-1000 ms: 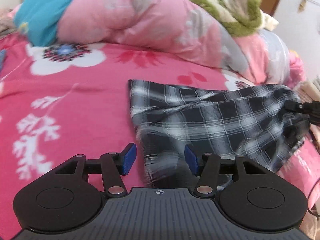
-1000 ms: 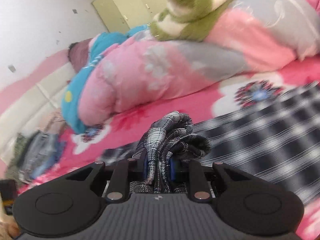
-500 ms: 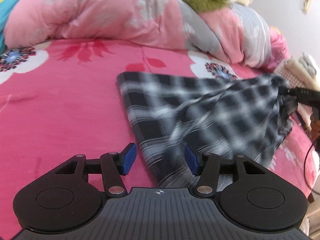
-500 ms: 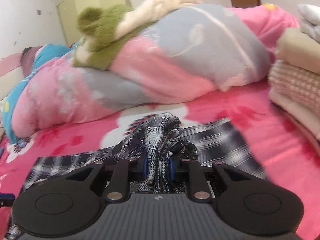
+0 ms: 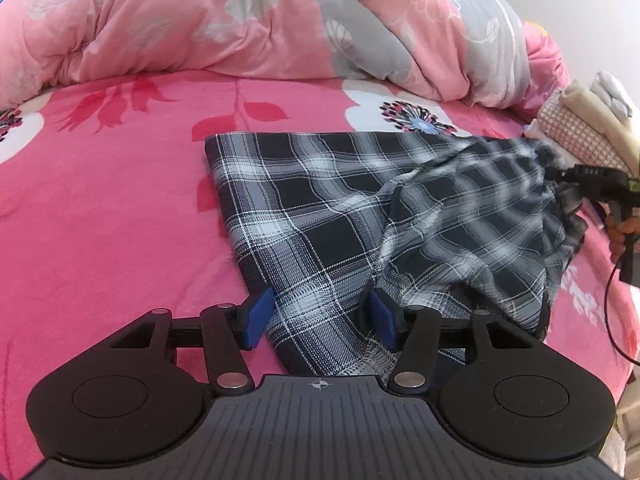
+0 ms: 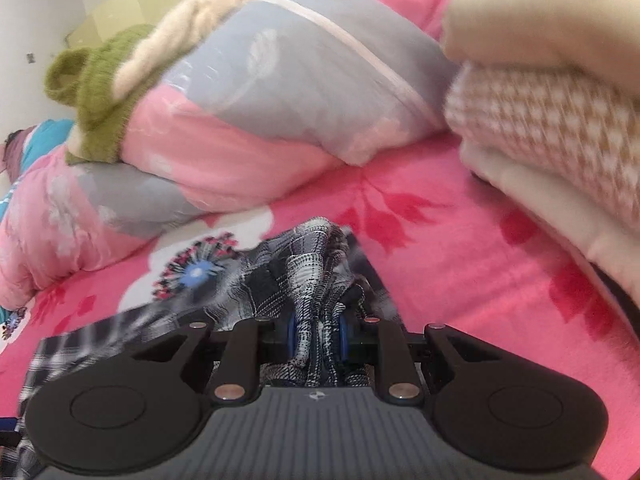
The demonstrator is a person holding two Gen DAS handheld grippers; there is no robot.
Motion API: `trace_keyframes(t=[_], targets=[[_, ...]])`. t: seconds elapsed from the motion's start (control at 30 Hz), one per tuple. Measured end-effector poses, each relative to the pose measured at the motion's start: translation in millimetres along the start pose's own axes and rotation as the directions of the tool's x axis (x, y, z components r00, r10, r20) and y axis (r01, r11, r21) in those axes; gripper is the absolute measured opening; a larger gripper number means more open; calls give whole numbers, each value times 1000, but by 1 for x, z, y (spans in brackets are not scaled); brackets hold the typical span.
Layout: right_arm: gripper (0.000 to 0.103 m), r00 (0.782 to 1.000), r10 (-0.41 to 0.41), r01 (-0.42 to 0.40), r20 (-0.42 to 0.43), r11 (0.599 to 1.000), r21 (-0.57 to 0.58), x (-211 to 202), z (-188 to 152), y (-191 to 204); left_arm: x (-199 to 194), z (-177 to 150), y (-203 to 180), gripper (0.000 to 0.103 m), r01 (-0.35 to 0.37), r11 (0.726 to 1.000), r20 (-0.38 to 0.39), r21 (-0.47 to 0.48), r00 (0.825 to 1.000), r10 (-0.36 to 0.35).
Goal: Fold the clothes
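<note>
Plaid garment (image 5: pixel 328 216) lies on the pink floral bedsheet (image 5: pixel 100 220), right end lifted. Our right gripper (image 6: pixel 316 336) pinches bunched cloth; left gripper (image 5: pixel 320 316) spread wide over the near hem. Light, limp fabric; we'd grip hems. Soft bed, quilt (image 5: pixel 240 20) far, folded stack (image 6: pixel 560 128) right.
</note>
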State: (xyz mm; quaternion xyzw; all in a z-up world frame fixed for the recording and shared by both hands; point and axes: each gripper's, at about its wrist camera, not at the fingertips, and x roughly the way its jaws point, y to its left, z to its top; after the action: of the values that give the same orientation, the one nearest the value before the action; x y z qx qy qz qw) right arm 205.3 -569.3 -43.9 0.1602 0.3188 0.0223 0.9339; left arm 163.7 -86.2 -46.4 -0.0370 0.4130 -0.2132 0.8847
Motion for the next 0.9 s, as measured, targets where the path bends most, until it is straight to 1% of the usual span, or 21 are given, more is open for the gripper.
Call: trace_keyframes(t=[0.07,0.1,0.17,0.2,0.23,0.3,0.4,0.5,0.57,0.63,0.67,0.73,0.77,0.8,0.83,0.87,0.9], targets=[[22,1000,-1,2,-4,1000,24,4,-5,-7,1,1,-2,53,-2,1000,-1,5,1000,2],[25,1000,-1,1,-4,999,54,4,-6,-12,0,0,-1,53,-1,1000,-1,1,1000,1],[44,1000,-10,10,-5,991,130,1,-6,-23,-3,0,0,53,0,1000,0,-9,1000,0],[62,1000,-24,24,-2,984,174,-3,-7,-28,-5,-1,2,53,2,1000,1,-19,1000,-2],[69,1000,-28,26,6,974,223,-9,-7,-35,-8,-1,4,53,6,1000,3,-30,1000,-6],[69,999,-26,14,32,946,324,-27,-11,-49,-15,-3,10,53,13,998,9,-60,1000,-12],[70,995,-56,17,80,907,421,-64,-19,-54,-30,-5,22,53,20,994,27,-104,999,-17],[70,992,-12,-37,124,921,387,-105,-31,-26,-48,-7,32,53,17,991,57,-130,998,-10],[73,989,50,-93,140,940,329,-126,-39,3,-59,-10,38,54,14,989,72,-149,997,-3],[79,987,110,-135,121,965,224,-141,-51,50,-69,-12,45,55,10,985,80,-170,997,4],[80,984,138,-155,109,973,170,-148,-58,73,-74,-14,48,55,9,984,83,-179,997,6],[81,987,148,-149,60,989,19,-149,-75,127,-83,-19,53,56,8,980,91,-197,996,10],[81,988,148,-146,35,988,-59,-149,-83,154,-87,-22,56,56,6,979,96,-205,995,14],[81,988,156,-154,5,976,-152,-147,-95,183,-90,-25,59,56,2,977,98,-215,995,20],[81,986,168,-168,-20,955,-244,-145,-106,210,-93,-27,62,56,-2,974,99,-225,995,25],[81,984,177,-177,-31,919,-352,-142,-122,236,-95,-30,65,56,-6,972,99,-235,995,30],[81,982,185,-183,-41,871,-457,-140,-138,262,-98,-32,69,56,-10,970,100,-245,994,36]])
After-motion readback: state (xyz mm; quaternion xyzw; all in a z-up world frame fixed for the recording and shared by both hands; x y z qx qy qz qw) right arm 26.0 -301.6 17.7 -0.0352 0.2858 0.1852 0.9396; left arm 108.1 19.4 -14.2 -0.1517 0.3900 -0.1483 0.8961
